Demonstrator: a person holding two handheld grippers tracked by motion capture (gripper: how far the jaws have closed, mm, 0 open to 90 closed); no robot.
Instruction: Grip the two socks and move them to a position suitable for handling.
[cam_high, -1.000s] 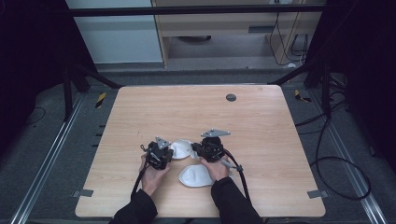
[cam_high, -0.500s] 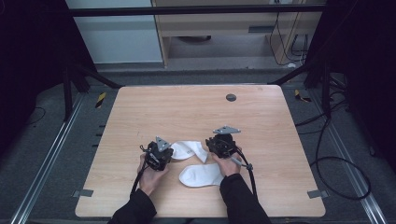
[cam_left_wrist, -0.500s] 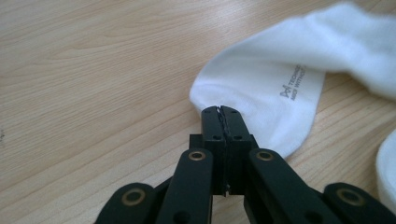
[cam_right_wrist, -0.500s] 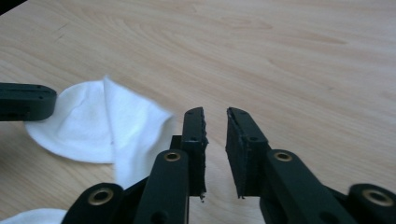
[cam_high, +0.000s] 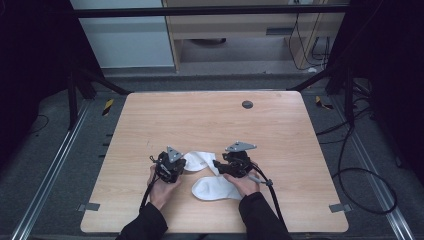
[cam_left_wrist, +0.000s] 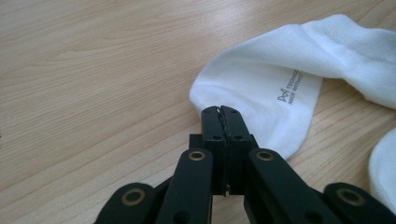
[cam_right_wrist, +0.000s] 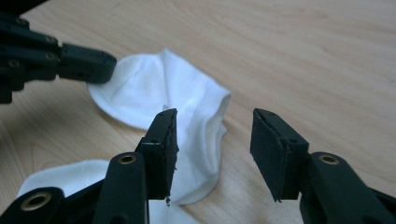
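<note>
Lying on the light wooden counter (cam_high: 210, 120) near the person's edge are two white socks: one sock (cam_high: 197, 160) stretched between the two claws, and a second sock (cam_high: 215, 189) just in front of it, closer to the person. The left claw (cam_left_wrist: 223, 122) has its jaws pressed together at the rounded end of the upper sock (cam_left_wrist: 275, 88), apparently pinching its edge, though the cloth between the jaws is hard to make out. That sock carries small grey printed lettering (cam_left_wrist: 292, 88). The right claw (cam_right_wrist: 212, 140) stands wide open with nothing between its jaws, poised just over the other end of the same sock (cam_right_wrist: 187, 116). Both hands rest low on the counter, the left hand (cam_high: 160, 187) and right hand (cam_high: 245, 184) well inside its near half.
</note>
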